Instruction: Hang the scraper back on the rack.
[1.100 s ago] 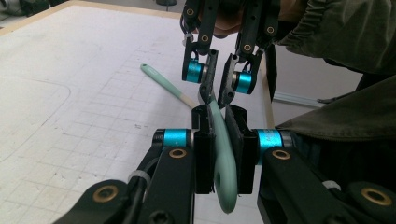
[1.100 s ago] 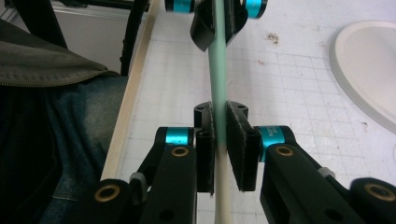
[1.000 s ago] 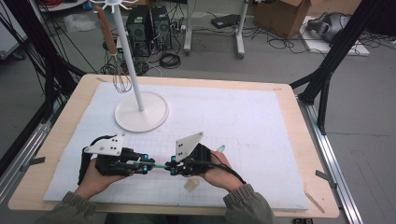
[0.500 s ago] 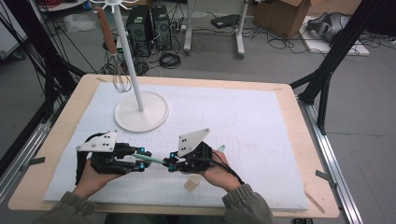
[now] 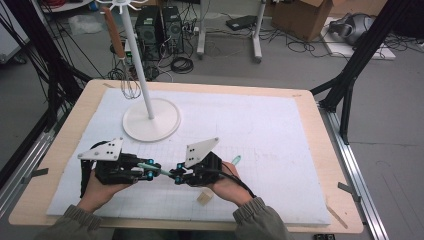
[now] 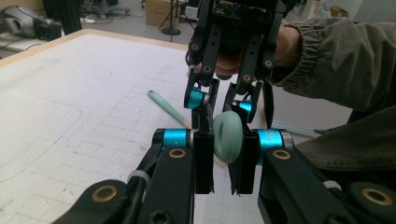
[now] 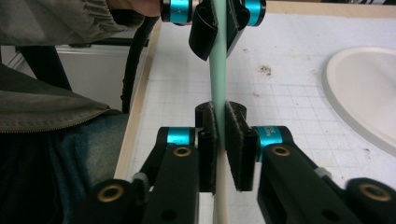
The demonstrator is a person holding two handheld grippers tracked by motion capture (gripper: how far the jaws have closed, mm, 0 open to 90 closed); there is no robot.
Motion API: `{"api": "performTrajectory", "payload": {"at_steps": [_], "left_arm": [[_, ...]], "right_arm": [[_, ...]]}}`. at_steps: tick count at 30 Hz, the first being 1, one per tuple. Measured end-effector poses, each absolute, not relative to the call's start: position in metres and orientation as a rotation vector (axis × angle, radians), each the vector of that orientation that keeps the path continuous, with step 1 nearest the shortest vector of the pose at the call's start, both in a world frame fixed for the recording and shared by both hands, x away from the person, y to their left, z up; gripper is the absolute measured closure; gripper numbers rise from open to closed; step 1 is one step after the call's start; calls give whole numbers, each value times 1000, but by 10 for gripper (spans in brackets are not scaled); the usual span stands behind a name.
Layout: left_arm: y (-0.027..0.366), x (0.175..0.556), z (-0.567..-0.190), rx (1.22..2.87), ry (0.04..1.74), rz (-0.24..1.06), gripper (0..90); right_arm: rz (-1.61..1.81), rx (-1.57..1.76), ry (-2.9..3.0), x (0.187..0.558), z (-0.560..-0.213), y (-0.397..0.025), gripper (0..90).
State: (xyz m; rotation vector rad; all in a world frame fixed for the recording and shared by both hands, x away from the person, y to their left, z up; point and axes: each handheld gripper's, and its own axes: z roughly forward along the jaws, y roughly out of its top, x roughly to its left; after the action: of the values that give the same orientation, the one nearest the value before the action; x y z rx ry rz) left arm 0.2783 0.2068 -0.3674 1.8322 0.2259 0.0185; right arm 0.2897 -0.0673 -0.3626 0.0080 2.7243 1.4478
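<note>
Mint-green spatula [image 5: 159,170] being held level just in front of the white stand base [image 5: 151,119], left gripper [image 6: 225,154] clamping its head, right gripper [image 7: 219,140] clenching its handle.

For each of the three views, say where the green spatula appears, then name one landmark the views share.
High view: spatula lies low and centre-left, between the two grippers.
Left gripper view: its head sits at centre, between the fingers.
Right gripper view: its handle runs up the middle.
Shared landmark: the white gridded mat.
</note>
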Motion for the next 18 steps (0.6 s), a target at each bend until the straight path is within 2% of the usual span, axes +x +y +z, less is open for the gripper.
{"api": "performTrajectory", "payload": {"at_steps": [5, 6, 8, 12, 15, 18], "left_arm": [[209, 279, -366, 1826, 228, 20, 819], [209, 279, -365, 1822, 228, 23, 818], [209, 278, -364, 1816, 220, 19, 818], [211, 277, -363, 1794, 224, 41, 811], [211, 278, -363, 1779, 241, 45, 747], [211, 278, -363, 1781, 244, 47, 734]], "right_arm": [[1340, 5, 2770, 290, -367, -65, 748], [1325, 5, 2779, 290, -369, -64, 752], [1284, -7, 2774, 289, -370, -62, 831], [1309, 10, 2770, 289, -371, -59, 842], [1396, 42, 2742, 290, -371, -59, 844], [1464, 55, 2725, 290, -369, -57, 844]]}}
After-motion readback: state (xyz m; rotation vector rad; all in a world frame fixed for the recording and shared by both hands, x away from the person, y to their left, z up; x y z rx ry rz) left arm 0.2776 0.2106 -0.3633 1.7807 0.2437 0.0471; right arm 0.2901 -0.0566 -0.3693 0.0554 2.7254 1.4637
